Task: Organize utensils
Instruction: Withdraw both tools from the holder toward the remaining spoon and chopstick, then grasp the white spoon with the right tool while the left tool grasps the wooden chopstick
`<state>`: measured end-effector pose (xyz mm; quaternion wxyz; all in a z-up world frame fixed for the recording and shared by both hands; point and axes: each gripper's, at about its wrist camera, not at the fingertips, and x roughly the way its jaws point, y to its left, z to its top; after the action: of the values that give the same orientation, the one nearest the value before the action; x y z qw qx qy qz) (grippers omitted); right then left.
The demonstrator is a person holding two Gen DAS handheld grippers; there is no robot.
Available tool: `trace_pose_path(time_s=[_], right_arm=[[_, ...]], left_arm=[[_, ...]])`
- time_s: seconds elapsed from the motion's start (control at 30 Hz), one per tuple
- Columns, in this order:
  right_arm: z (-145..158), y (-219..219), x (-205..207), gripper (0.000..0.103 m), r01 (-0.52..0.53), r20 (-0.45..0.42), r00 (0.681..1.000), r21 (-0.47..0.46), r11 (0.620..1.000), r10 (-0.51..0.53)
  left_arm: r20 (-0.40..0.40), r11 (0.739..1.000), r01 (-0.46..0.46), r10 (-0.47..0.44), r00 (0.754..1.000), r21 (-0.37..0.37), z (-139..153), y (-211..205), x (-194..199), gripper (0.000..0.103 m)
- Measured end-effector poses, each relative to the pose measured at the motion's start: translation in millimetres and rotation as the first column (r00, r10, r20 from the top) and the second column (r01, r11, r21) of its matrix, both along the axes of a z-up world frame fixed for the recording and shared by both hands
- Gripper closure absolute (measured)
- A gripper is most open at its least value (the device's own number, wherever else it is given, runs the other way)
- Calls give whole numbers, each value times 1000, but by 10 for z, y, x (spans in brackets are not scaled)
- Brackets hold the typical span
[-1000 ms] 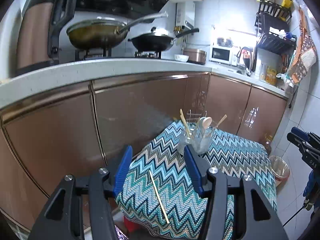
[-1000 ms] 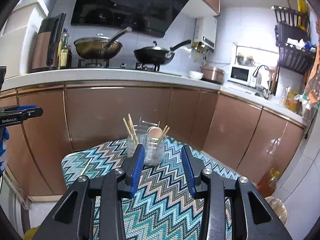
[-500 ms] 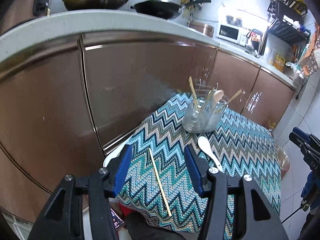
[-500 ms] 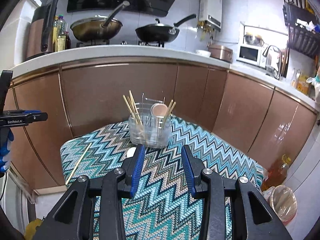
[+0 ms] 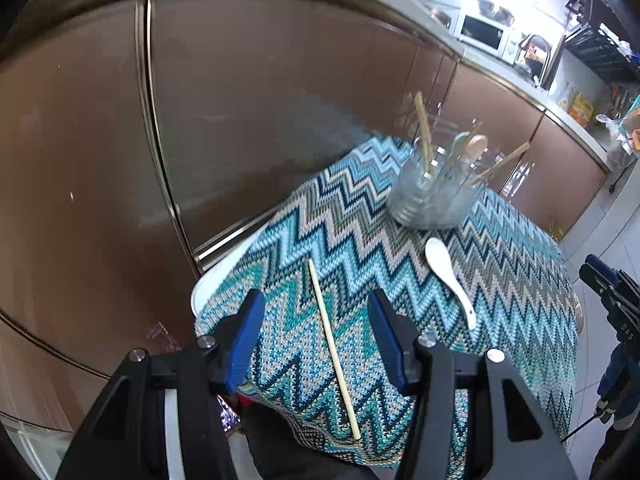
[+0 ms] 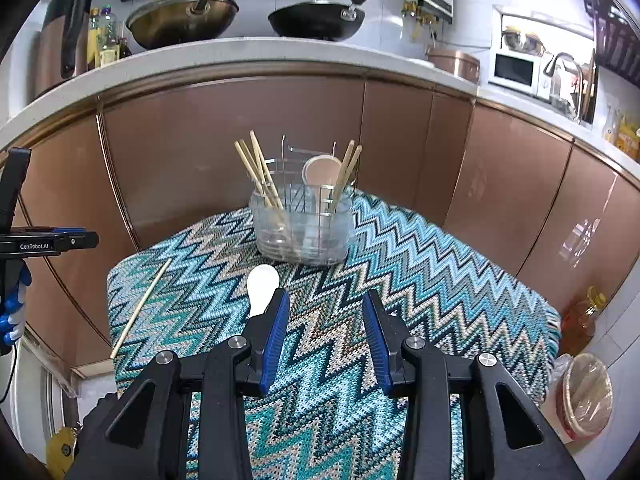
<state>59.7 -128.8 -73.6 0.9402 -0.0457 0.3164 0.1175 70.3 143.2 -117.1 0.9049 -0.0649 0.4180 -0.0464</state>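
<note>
A zigzag cloth (image 6: 420,264) spreads beneath and ahead of the tongs. Farther beyond stand brown cabinet doors (image 6: 224,132); above them a black wok (image 6: 316,20), brass pan (image 6: 180,20) and white microwave (image 6: 514,68).

Bright kitchen light, glare far right, fisheye-warped dark edges.

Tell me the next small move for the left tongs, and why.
Probably lower the left tongs straight down onto the single pale wooden chopstick. It lies flat on the zigzag teal cloth, framed between the open jaws, while the clear plastic utensil holder already holds the other chopsticks.
</note>
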Motion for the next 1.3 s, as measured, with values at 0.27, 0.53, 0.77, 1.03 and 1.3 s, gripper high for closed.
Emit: trace_pose_path(time_s=[0.27, 0.53, 0.77, 1.03, 1.3], right_arm=[[-205, 28, 222, 65, -25, -64, 998, 2, 1000, 25], [-348, 87, 443, 65, -61, -122, 991, 11, 998, 62], [-483, 172, 648, 65, -112, -195, 973, 60, 992, 121], [-657, 281, 974, 65, -169, -285, 937, 140, 976, 203], [-841, 494, 1320, 67, -233, -325, 906, 151, 961, 271]], left_arm=[[-117, 998, -31, 25, 993, -57, -347, 132, 216, 51], [-198, 994, -40, 19, 980, -104, -581, 217, 360, 51], [-254, 986, -49, 8, 967, -156, -703, 244, 481, 52], [-304, 984, -23, -32, 952, -175, -768, 87, 749, 58], [-363, 985, -15, -49, 930, -173, -880, 10, 973, 66]])
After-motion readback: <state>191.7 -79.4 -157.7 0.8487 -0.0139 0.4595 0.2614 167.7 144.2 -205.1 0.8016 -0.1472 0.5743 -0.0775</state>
